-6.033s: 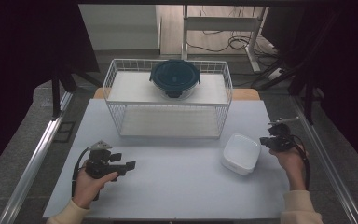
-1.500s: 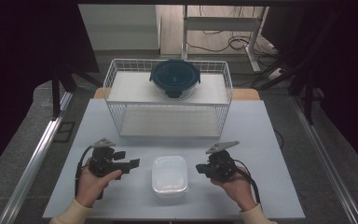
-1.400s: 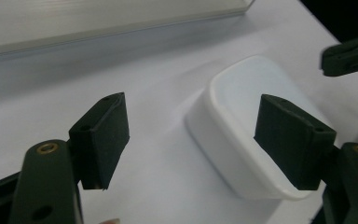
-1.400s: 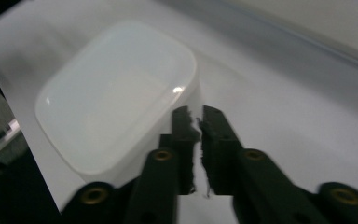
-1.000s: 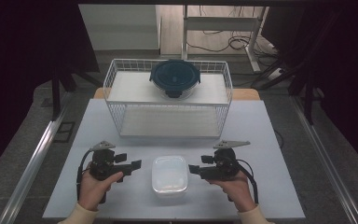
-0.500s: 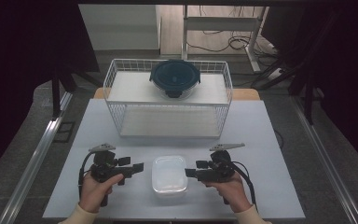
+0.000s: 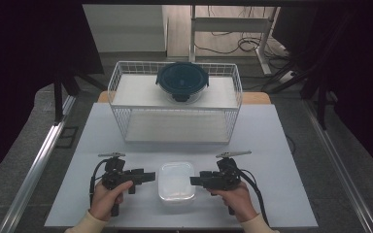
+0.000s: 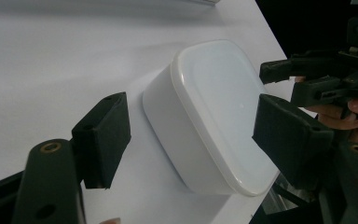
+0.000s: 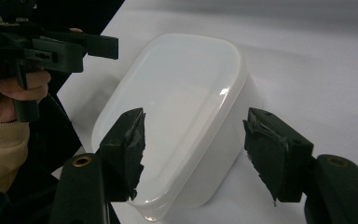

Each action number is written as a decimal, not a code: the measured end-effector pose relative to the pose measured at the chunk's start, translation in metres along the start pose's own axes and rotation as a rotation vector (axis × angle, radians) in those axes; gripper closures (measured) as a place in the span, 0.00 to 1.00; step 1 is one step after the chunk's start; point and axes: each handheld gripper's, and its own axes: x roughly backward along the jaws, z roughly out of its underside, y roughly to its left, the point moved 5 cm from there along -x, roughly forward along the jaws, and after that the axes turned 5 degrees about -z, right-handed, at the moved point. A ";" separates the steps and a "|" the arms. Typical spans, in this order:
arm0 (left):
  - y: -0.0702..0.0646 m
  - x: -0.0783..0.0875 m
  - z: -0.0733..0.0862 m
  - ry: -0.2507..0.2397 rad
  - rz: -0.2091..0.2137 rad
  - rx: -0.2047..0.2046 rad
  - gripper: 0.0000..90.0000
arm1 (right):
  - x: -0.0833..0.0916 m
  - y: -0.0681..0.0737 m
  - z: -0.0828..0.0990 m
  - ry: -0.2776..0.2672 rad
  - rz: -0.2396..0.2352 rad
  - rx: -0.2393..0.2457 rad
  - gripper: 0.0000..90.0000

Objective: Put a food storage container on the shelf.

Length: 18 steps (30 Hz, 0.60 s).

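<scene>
The lidded white container [image 7: 176,181] sits low-centre on the surface [image 7: 281,145]. My left gripper [image 7: 148,175] and right gripper [image 7: 195,181] flank it, fingers spread — nothing grasped. Risk: uneven closing pushes the container sideways — or pops its lid.

A white lidded container [image 7: 176,181] sat between the left gripper [image 7: 148,175] and right gripper [image 7: 194,180], before a wire basket [image 7: 126,119].

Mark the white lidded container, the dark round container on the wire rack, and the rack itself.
white lidded container [image 7: 176,180], high view, centre of its lid.
dark round container [image 7: 181,81], high view, middle of its dark lid.
wire rack [image 7: 175,125], high view, its lower shelf.
</scene>
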 end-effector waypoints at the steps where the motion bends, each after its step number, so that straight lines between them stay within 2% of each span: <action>1: 0.000 -0.001 0.000 0.002 0.000 0.003 0.30 | -0.001 0.000 0.000 0.001 0.001 -0.001 0.42; 6: 0.000 -0.006 0.002 0.014 0.016 0.013 0.31 | -0.001 -0.002 0.000 -0.002 0.007 -0.013 0.44; 10: 0.001 -0.010 0.002 0.025 0.035 0.029 0.33 | -0.003 -0.003 0.001 -0.003 -0.006 -0.033 0.45; 13: 0.001 -0.013 0.004 0.039 0.072 0.059 0.34 | -0.005 -0.005 0.001 -0.004 -0.007 -0.049 0.47; 16: 0.000 -0.016 0.005 0.046 0.072 0.062 0.36 | -0.006 -0.004 0.002 0.004 -0.017 -0.052 0.49; 18: -0.001 -0.017 0.007 0.054 0.089 0.072 0.37 | -0.007 -0.004 0.002 0.010 -0.020 -0.055 0.51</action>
